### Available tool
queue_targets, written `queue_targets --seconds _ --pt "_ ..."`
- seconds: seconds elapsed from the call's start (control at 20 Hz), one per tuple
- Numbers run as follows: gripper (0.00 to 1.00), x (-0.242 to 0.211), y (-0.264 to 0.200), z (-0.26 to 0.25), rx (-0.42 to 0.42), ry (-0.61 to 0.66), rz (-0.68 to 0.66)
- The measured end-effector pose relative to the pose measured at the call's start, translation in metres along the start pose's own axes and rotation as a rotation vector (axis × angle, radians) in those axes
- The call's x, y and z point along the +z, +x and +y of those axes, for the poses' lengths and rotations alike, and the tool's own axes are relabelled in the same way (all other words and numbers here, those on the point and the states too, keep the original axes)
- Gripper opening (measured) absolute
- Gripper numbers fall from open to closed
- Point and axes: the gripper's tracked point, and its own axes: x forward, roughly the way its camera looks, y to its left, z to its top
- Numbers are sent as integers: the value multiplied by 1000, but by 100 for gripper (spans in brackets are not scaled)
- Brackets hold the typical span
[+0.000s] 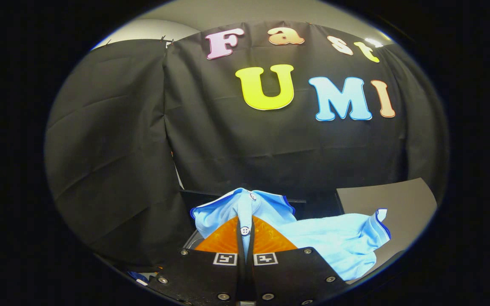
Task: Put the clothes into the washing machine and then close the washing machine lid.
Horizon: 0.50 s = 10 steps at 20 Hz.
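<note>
gripper fingers pinch light-blue shirt placket.

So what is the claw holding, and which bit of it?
The claw is pinching the light blue shirt by its button strip, just below the collar, with both fingers closed on the cloth.

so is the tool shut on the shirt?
Yes: the tool is shut on the blue shirt, button placket pinched between both fingers.

the light blue polo shirt with dark blue trim hangs crumpled, its buttoned placket pinched between the tongs. its collar stands up just beyond them.
</note>
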Motion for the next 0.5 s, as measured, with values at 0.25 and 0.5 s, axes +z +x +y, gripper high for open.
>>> queue_targets --seconds 0.25,0.5 --pt "0 -12 11 17 15 -8 26" --pt "0 -25 21 22 -5 -17 45"
